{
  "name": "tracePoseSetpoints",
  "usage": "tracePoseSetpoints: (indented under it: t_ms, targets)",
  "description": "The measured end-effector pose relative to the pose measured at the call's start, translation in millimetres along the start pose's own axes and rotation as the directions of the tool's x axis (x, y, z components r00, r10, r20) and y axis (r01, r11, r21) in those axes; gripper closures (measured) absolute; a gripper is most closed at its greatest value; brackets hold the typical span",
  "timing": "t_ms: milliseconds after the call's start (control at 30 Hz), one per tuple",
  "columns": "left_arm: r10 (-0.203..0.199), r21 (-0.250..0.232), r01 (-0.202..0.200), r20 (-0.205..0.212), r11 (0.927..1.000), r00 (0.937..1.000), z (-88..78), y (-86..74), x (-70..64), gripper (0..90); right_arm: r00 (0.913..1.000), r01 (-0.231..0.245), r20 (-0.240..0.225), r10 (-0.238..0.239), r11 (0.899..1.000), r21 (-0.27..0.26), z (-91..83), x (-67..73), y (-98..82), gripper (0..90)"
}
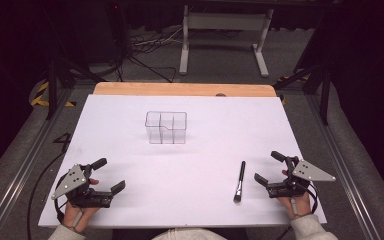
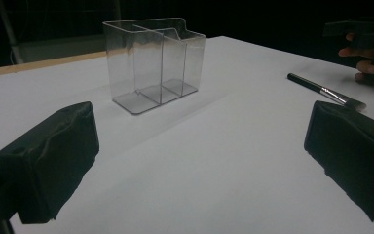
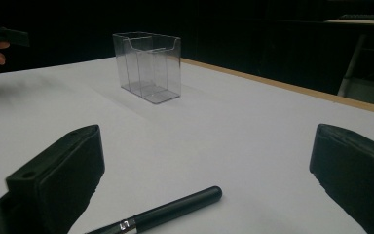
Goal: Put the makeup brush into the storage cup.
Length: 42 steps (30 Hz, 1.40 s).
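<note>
- Right gripper [image 1: 268, 168] released, jaws wide, near right.
- Makeup brush [image 1: 239, 181] lies on the counter [image 1: 130, 145] just left of it (bristles nearest the person).
- Left gripper [image 1: 109, 174] released, holding nothing.
- Clear divided organizer [image 1: 166, 127] stands mid-counter, farther off.

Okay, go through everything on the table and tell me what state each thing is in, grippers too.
Clear divided organizer: upright, empty, standing alone.
Makeup brush: lying flat on the white table cover, not held, bristles toward the person.
Left gripper: jaws open, nothing between them.
Right gripper: jaws open wide, just beside the brush, not touching it.
</note>
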<state>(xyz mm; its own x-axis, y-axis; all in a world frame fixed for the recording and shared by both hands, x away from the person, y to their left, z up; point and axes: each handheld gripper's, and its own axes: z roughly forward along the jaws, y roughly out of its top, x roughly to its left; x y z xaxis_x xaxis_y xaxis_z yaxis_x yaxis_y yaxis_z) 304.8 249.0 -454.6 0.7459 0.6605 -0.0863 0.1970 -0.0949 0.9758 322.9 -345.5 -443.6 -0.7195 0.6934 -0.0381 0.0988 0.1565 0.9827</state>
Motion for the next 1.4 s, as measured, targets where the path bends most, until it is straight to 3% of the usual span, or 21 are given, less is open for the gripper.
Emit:
tracePoseSetpoints:
  t_ms: [367,500,567,767,900,1000,1167,1400]
  targets:
    - [-0.036,-0.03,0.036,0.025,0.9989,0.999,0.5,1.1,2.9,0.0,0.9987,0.003,-0.052,-0.004,1.0,-0.019,2.5,5.8,7.2,0.0]
    - [-0.029,-0.035,0.031,0.033,0.9989,0.999,1.9,0.6,1.9,0.0,0.9981,0.014,-0.06,-0.016,1.0,-0.026,4.2,7.2,8.7,0.0]
    - [-0.037,-0.06,0.039,0.039,0.9975,0.9986,1.2,1.4,1.4,0.0,0.9979,0.007,-0.064,-0.008,1.0,-0.026,4.9,6.1,9.3,0.0]
    - [-0.024,-0.024,0.025,0.044,0.9994,0.9988,0.1,2.9,0.4,0.8,0.9982,0.017,-0.058,-0.016,1.0,0.016,7.5,4.7,16.1,0.0]
    - [-0.003,-0.006,0.004,0.039,1.0,0.9993,0.3,3.9,-1.2,0.2,0.995,0.044,-0.093,-0.037,0.996,0.074,12.6,5.5,25.9,0.1]
    - [-0.005,0.006,0.005,0.055,1.0,0.9984,0.3,4.6,-1.5,0.9,0.9905,0.076,-0.124,-0.06,0.988,0.133,17.6,5.5,33.4,2.6]
    - [0.007,-0.002,-0.007,0.044,1.0,0.999,-0.2,5.0,-2.0,0.9,0.9844,0.127,-0.145,-0.099,0.972,0.196,25.6,5.2,46.9,2.6]
    - [0.004,0.006,-0.005,0.036,1.0,0.9993,-0.5,5.4,-1.8,2.4,0.9641,0.212,-0.223,-0.144,0.925,0.316,39.1,5.4,67.3,3.2]
